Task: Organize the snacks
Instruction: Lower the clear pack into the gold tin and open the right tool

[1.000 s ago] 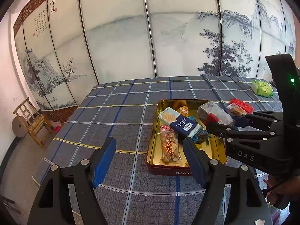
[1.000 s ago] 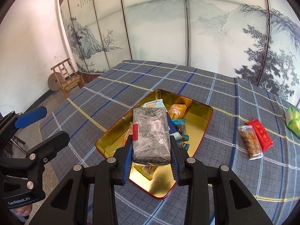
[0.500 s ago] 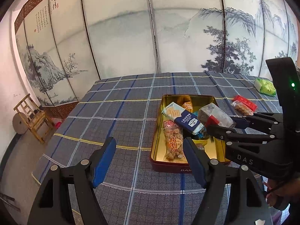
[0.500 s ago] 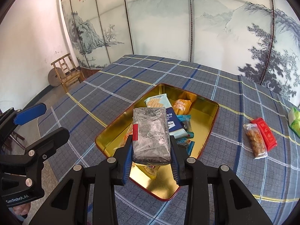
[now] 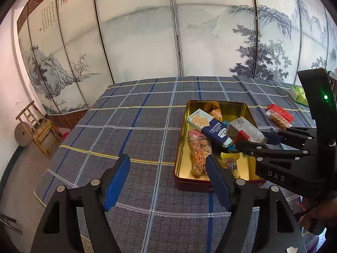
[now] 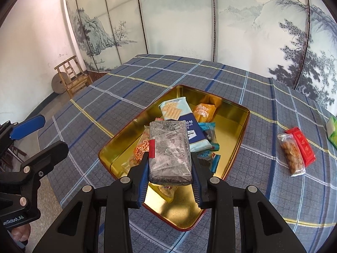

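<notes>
The right gripper (image 6: 170,164) has its jaws pinching a clear-wrapped grey-speckled snack bar (image 6: 169,150) from both sides, the blue pads pressed flat against its long edges. The bar lies lengthwise between the jaws, its near end level with the pads and its far end reaching out well past the fingertips; a small red label sits on its left edge just above the left pad. Held this way, the bar hangs over the gold tin (image 6: 242,124), above the near half of it.

Beyond the jaws, inside the tin, lie a blue-and-white cracker pack (image 6: 179,113), an orange sachet (image 6: 203,111) and a peanut-brittle pack (image 6: 139,149) that shows just left of the held bar. To the right of the jaws and apart from the tin, a red packet (image 6: 303,145) and a clear nut packet (image 6: 291,154) lie side by side on the plaid tabletop (image 6: 130,80), with a green packet (image 6: 332,130) further right.

The left gripper (image 5: 167,175) has its jaws spread, nothing between them but tabletop; the tin (image 5: 183,181) sits just beyond its right fingertip. In that view the right gripper (image 5: 252,139) comes in from the right, with the bar (image 5: 245,129) over the tin.
</notes>
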A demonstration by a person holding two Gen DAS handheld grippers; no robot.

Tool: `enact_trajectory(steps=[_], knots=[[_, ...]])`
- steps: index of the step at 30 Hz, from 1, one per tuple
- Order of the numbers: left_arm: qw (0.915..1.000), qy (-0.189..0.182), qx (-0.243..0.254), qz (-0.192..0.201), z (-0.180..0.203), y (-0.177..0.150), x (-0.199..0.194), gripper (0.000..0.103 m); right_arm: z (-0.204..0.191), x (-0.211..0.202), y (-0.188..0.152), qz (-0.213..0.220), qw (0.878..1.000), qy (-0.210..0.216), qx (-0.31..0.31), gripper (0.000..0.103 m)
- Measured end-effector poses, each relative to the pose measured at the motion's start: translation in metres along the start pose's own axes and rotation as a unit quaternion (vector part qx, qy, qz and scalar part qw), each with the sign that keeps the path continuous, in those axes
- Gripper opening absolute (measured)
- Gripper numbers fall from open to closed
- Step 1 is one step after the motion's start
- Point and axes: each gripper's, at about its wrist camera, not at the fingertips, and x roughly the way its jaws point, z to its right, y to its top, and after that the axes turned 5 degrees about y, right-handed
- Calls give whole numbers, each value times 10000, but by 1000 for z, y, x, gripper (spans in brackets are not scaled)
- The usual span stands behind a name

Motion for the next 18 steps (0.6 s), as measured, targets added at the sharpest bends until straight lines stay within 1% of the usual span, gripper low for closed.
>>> enact_trajectory(steps=[18], knots=[[9998,63,-23,-197,-7,-5,21,71,4,28,-2,-223,9997,-53,50,36]])
